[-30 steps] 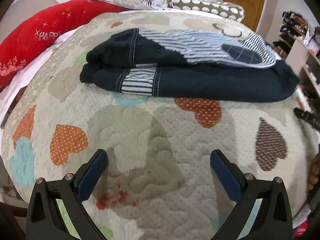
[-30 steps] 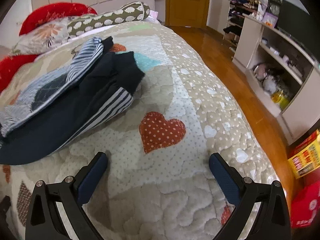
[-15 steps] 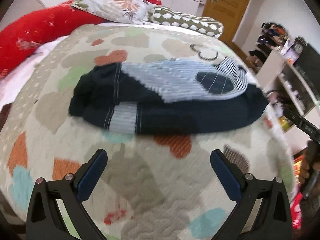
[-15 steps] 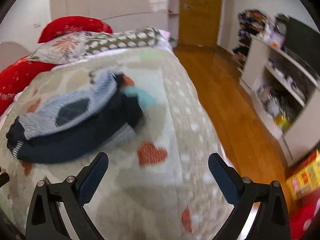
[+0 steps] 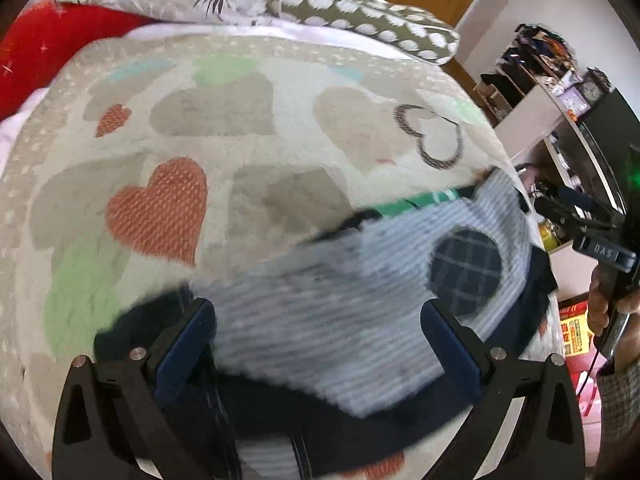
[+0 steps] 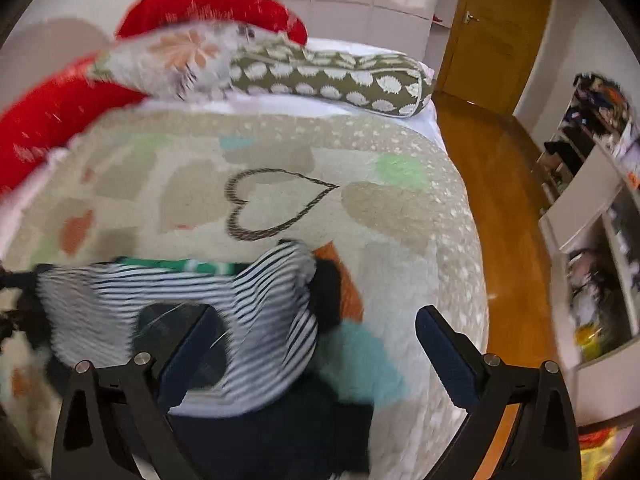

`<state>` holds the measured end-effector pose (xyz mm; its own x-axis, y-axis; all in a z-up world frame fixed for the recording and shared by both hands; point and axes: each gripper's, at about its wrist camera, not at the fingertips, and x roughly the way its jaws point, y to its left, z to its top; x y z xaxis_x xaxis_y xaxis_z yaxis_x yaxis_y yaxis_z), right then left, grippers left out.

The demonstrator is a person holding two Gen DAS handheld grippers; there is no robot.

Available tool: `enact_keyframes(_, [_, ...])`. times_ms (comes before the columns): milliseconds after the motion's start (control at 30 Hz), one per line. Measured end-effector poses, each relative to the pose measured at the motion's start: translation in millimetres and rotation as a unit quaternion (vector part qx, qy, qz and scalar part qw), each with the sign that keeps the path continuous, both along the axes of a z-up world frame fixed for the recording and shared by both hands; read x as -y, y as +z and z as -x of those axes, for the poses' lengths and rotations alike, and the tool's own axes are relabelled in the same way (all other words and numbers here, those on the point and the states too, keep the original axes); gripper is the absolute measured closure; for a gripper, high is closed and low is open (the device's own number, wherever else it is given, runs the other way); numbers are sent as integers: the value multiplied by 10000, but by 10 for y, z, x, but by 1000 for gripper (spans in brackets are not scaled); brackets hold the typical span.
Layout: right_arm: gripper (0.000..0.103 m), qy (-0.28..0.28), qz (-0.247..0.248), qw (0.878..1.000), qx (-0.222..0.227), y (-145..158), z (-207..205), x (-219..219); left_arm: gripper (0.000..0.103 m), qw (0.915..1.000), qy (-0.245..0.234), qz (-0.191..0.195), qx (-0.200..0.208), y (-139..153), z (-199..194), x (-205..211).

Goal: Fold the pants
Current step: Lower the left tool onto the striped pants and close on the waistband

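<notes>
The pants [image 5: 328,320] lie folded in a bundle on the quilt: dark navy cloth with pale striped panels and a round checked patch [image 5: 466,276]. My left gripper [image 5: 318,328] is open and empty, directly above the bundle. My right gripper [image 6: 316,336] is open and empty, over the bundle's right end [image 6: 256,320], where black-and-white stripes and a green striped edge [image 6: 180,266] show. The right gripper also shows at the right edge of the left wrist view [image 5: 576,216], held by a hand.
The bed carries a beige quilt with hearts [image 5: 224,128]. Red [image 6: 52,112], floral [image 6: 176,56] and olive spotted [image 6: 332,76] pillows lie at its head. A wooden floor [image 6: 492,184], shelves [image 6: 600,184] and a door [image 6: 492,32] are to the right.
Both grippers have moved forward and up, from the near side of the bundle to above it. Both stay open. The pants have not moved.
</notes>
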<state>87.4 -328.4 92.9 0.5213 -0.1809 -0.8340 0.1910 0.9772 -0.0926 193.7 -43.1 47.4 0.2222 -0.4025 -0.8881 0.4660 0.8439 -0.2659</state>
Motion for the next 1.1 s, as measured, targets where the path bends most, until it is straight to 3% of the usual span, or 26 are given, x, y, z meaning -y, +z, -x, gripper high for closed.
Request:
enact_keyframes(233, [3,-442,-496,9970,-398,-328,-397,283,1,9996,42,-173,-213,-297,-253,53])
enact_keyframes(300, [6,-525,-688,9954,-420,-391,-390,315,13,9992,-24,-371,-127,-327,-234,101])
enact_keyframes(333, [7,-557,-701,9949,-474,-428,-390,318,37,9986,-65,-508,-93,-344,-228,125])
enact_keyframes(367, [10,-585,-676,9947,-501,-454,-381,316,52,9973,-83,-730,13,-356,-220,160])
enact_keyframes(433, [18,-611,-690,9944,-511,-490,-351,313,57,9975,-2,-695,94,-303,-214,126])
enact_keyframes(500, [19,-721,-771,9936,-405,-467,-289,334,56,9987,419,-246,156,-141,-186,-87])
enact_keyframes(633, [19,-1033,-993,9896,85,-268,54,393,38,9934,928,666,63,108,115,-572])
enact_keyframes(733, [19,-1003,-1627,9805,449,-132,463,401,36,9859,1034,1299,-218,93,451,-838])
enact_keyframes(833, [19,-844,-2465,9640,534,-184,747,359,36,9751,1189,1736,-707,-132,673,-940])
enact_keyframes(900, [19,-760,-2856,9543,432,-293,799,305,36,9716,1233,1818,-882,-245,716,-913])
enact_keyframes(1033, [27,-867,-3028,9489,170,-550,716,164,36,9690,1185,1837,-1148,-406,716,-643])
enact_keyframes(1100, [27,-970,-3075,9466,77,-630,681,121,36,9722,1198,1706,-1067,-403,672,-542])
